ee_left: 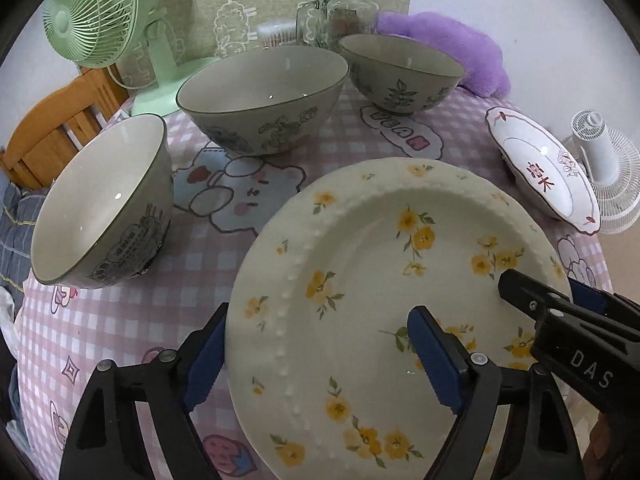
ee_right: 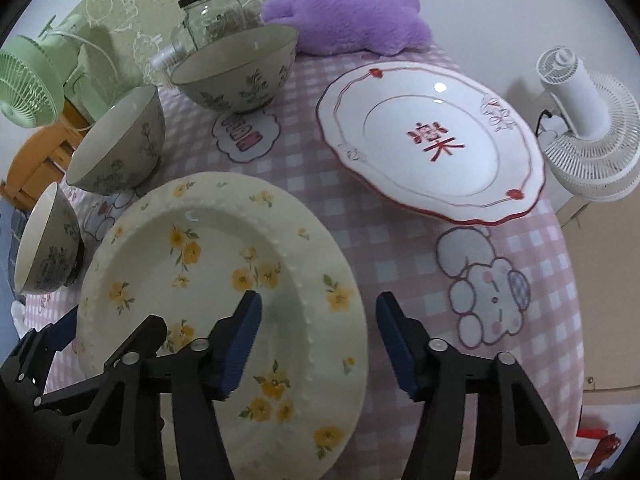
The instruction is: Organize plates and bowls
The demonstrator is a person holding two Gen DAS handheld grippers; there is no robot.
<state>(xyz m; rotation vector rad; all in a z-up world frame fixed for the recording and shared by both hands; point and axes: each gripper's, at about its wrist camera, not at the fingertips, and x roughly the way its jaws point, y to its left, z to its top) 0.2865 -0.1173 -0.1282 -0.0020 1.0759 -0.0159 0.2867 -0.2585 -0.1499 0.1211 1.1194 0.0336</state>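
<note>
Left wrist view: both hand-held grippers, left (ee_left: 320,360) and right (ee_right: 316,340), straddle the yellow-flowered plate's (ee_left: 380,280) opposite rims, jaws apart.

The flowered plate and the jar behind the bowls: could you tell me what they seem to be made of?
The flowered plate looks like glazed ceramic: cream, glossy, with a beaded rim and printed yellow blossoms. The jar appears to be clear glass, see-through, with a dark, probably metal, lid.
</note>
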